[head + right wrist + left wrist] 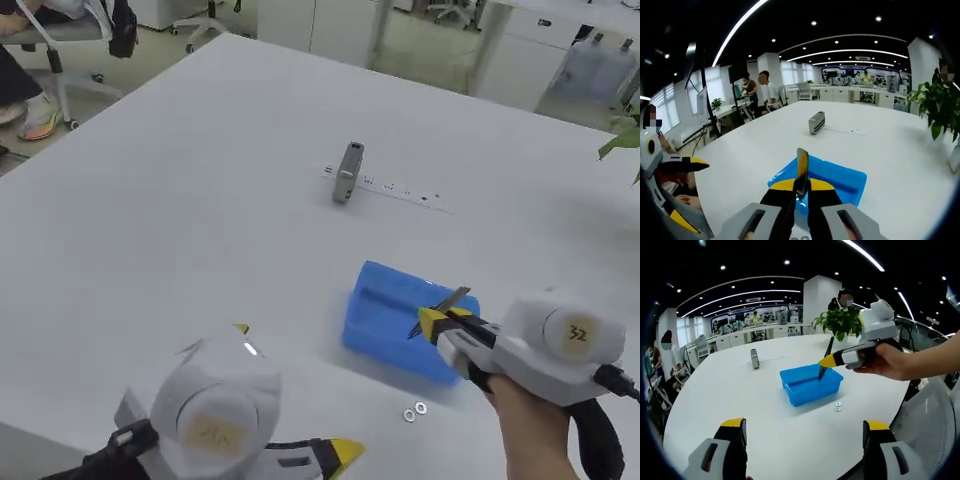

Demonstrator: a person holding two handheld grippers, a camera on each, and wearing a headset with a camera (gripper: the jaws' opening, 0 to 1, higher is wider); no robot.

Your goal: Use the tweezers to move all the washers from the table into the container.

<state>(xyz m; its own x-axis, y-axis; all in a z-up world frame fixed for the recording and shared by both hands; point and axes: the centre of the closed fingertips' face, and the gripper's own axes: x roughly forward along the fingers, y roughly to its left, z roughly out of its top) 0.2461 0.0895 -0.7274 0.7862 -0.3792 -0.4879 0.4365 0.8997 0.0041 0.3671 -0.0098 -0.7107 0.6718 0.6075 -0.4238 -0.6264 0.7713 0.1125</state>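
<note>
My right tool [801,187] is clamped on the tweezers [802,162], tips down over the blue container [390,345], likely to drop a washer, though I can't see one. Two washers [415,410] lie on the desk [200,200] just beside it. My left tool [804,424] hangs apart, idle.

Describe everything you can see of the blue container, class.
The blue container is a shallow rectangular tray, plastic by its look, open on top with low raised walls. It sits flat on the white table. The tweezers, clamped in the right tool, point down into it. Two washers lie on the table just beside it, not touching.
</note>
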